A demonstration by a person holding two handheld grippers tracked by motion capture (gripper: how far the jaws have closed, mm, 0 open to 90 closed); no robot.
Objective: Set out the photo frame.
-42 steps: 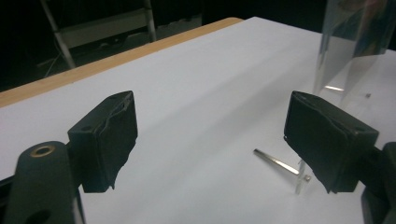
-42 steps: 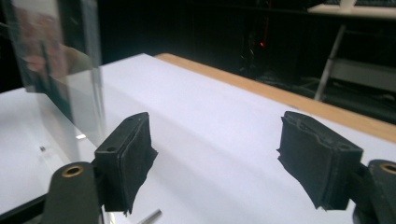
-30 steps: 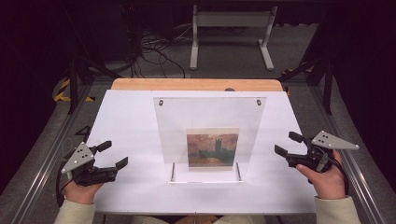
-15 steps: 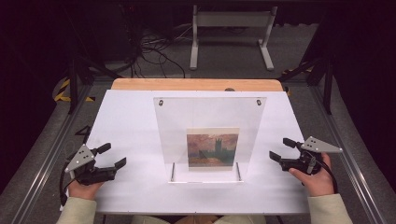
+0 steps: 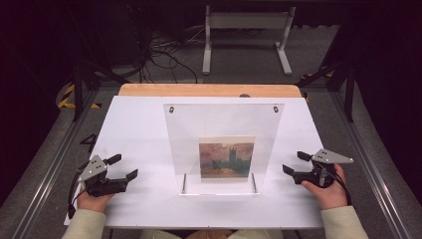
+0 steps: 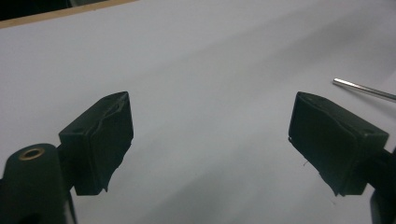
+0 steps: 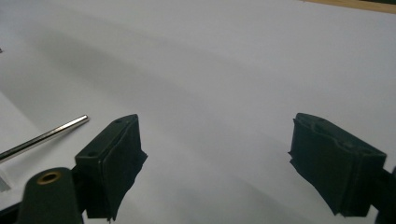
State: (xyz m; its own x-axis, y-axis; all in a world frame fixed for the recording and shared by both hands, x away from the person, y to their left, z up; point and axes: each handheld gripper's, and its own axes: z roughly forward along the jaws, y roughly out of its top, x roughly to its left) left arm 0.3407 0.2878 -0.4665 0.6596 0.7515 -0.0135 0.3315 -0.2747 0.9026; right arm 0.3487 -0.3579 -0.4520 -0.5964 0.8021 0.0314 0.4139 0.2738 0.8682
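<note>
1. A white table is seen from the high view, with a strip of its wooden edge showing at the far side.
2. A clear acrylic frame is stood upright at the middle of the table, with two small fasteners near its top corners.
3. A small painting of dark towers under a reddish sky is held in the lower middle of the frame.
4. The frame is propped on two thin metal rods; one rod is seen at the right edge of the left gripper view, and one rod at the left of the right gripper view.
5. The left claw is held in the person's left hand near the table's front left, apart from the frame; its jaws are spread wide, with nothing between them.
6. The right claw is held in the right hand just to the right of the frame's base, not touching it; its jaws are likewise spread wide and empty.
7. Both claws are pointed inward toward the frame.
8. Cables and a white stand are seen on the floor beyond the table.
</note>
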